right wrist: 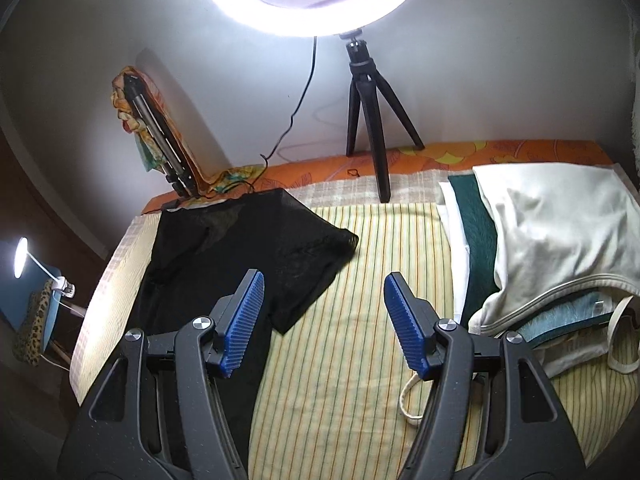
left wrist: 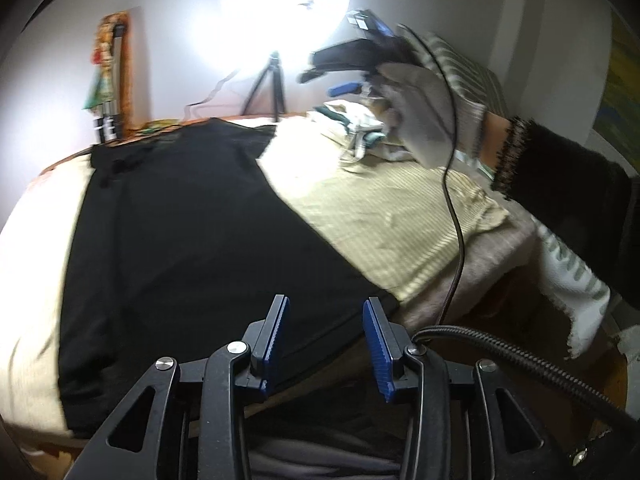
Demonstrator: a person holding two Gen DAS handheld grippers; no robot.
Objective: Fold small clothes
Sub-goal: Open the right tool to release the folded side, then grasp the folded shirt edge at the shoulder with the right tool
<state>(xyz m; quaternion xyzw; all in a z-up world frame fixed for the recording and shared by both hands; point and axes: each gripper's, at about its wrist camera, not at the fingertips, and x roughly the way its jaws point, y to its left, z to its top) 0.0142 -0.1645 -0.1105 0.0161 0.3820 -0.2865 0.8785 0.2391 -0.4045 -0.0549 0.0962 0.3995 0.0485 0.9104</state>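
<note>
A: Both are empty. The left hand-held gripper (left wrist: 324,344) has its ribbed blue pads apart over the near hem of the black shirt (left wrist: 192,232), nothing between them. The right hand-held gripper (right wrist: 324,320) is spread wider above the striped cloth (right wrist: 360,280), beside the shirt's sleeve.

B: What could go wrong?

A: The shirt looks thin, almost sheer at the sleeve. A pinch may catch only the top layer, so the fold would drag askew. The braided cable (left wrist: 452,208) hanging across could snag the fabric.

B: And the surroundings?

A: The shirt lies flat on the ribbed yellow cloth covering the bed (right wrist: 520,156). A limp pile of white and green clothes (right wrist: 532,240) sits to the right, its loose strap near the right jaws, easy to hook by mistake.
</note>
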